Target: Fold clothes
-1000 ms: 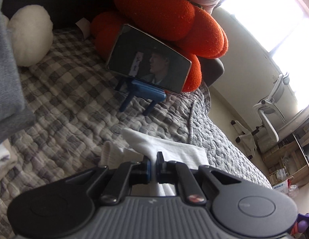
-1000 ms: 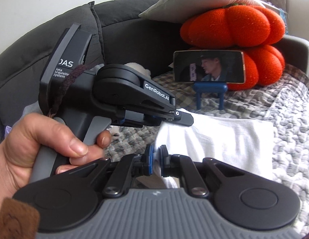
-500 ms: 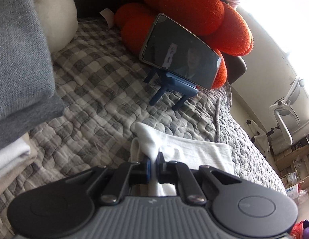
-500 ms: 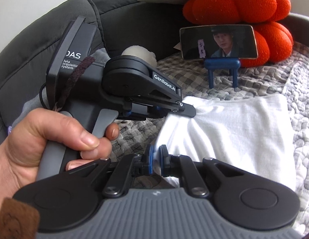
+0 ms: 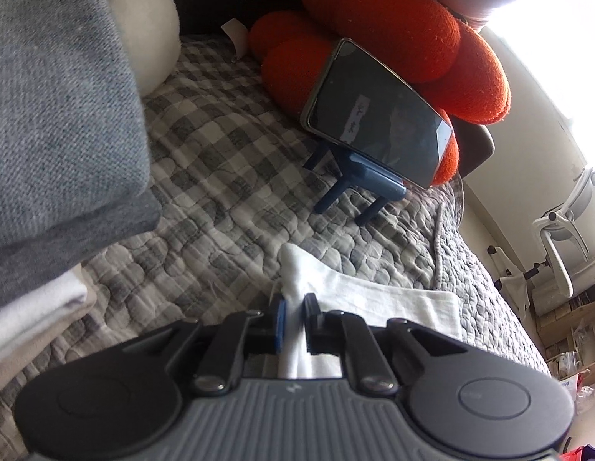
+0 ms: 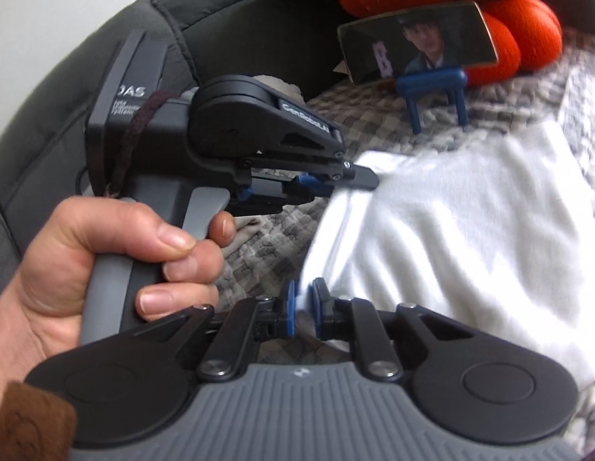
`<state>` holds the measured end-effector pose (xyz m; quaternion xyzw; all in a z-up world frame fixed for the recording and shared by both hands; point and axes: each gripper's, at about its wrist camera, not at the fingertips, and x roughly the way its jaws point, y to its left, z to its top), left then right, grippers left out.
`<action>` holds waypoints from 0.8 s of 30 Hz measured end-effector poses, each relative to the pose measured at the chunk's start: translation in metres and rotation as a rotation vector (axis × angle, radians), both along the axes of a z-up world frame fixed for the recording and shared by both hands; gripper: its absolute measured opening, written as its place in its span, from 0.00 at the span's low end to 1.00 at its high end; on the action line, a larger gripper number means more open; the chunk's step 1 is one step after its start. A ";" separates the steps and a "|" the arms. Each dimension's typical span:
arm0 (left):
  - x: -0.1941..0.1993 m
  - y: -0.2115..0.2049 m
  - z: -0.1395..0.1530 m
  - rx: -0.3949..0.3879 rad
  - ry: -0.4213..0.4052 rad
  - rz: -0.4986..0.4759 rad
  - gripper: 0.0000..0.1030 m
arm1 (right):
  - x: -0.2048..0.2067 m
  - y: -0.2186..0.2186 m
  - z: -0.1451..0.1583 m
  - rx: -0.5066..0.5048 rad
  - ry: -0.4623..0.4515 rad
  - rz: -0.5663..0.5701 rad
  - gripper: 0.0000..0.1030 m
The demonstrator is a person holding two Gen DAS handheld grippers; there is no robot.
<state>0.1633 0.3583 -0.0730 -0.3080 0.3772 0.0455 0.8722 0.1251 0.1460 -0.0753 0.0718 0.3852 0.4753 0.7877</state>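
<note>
Here, both grippers pinch one white garment (image 6: 451,230) lying on a checked quilt (image 5: 228,192).

The left gripper (image 5: 293,320) has a bunched white corner between its blue pads; its jaws have just been easing apart, cloth between them. The right gripper (image 6: 303,309) nips the garment's near edge, its jaws likewise just widening. A hand (image 6: 105,269) holds the left gripper's handle. Folded clothes (image 5: 55,123) are stacked at the left; a phone (image 6: 416,40) on a blue stand (image 6: 435,84) leans against an orange cushion (image 5: 405,27).
</note>
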 end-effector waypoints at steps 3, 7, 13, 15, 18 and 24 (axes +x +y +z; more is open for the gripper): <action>0.000 0.002 0.001 0.011 0.003 0.024 0.14 | 0.000 -0.004 0.005 0.023 0.022 0.044 0.18; -0.005 0.008 0.004 0.014 0.007 0.061 0.22 | 0.002 -0.021 0.024 -0.010 0.014 0.076 0.30; -0.011 0.008 0.008 0.011 0.010 0.080 0.22 | 0.032 -0.095 0.057 -0.135 -0.068 -0.070 0.30; -0.013 0.003 0.010 0.021 0.008 0.079 0.22 | 0.049 -0.113 0.054 -0.192 -0.048 -0.170 0.30; -0.021 -0.007 0.016 0.049 -0.005 0.062 0.22 | 0.059 -0.129 0.042 -0.223 0.018 -0.214 0.31; -0.040 -0.018 0.020 0.084 0.004 0.069 0.22 | 0.063 -0.129 0.030 -0.197 0.109 -0.189 0.31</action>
